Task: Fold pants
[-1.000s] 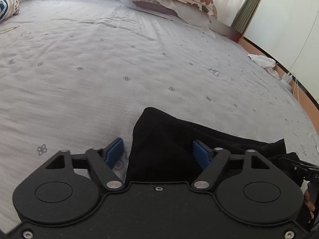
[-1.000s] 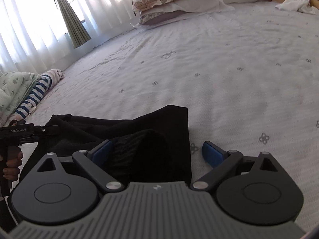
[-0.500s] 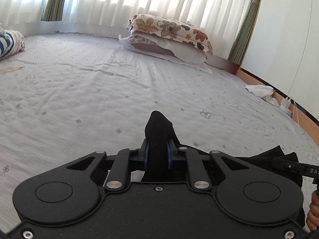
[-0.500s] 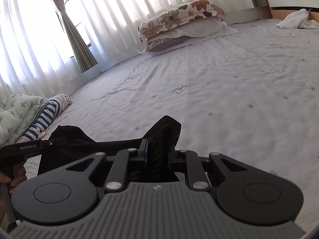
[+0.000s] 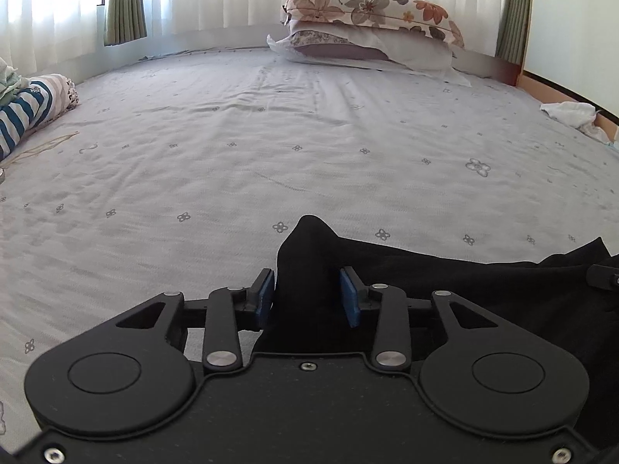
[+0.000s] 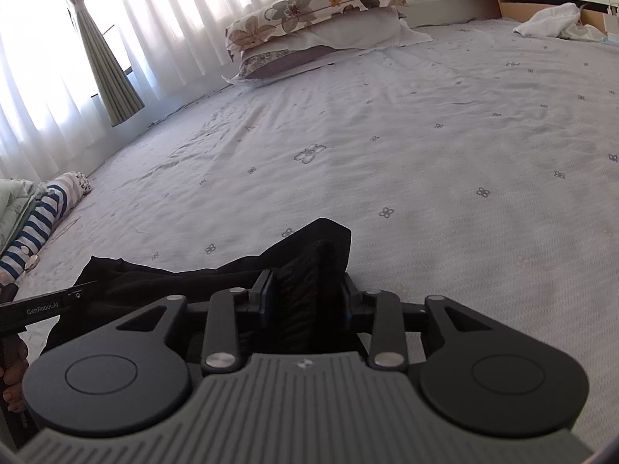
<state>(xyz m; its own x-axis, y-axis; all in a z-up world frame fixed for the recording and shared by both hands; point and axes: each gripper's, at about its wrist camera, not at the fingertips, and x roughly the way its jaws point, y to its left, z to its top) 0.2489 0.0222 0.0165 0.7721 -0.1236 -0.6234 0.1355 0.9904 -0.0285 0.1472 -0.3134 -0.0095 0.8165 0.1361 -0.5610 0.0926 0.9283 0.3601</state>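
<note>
**Black on pale grey**

The pants (image 5: 445, 282) are plain black. The bedsheet (image 5: 271, 147) is pale grey, dotted with small flower outlines. Upper centre, the top pillow (image 5: 371, 7) shows brown, grey and orange blooms on cream. At far left, a rolled cloth (image 5: 23, 116) has blue and white stripes. Olive-green curtains (image 6: 108, 65) hang beside white sheers. The gripper pads (image 5: 267, 297) are blue.

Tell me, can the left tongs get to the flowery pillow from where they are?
Probably not yet. The left tongs are busy, with the black pants bunched between them, and the flowery pillow sits far across the bed by the curtains. Nothing blocks the way, though.
</note>
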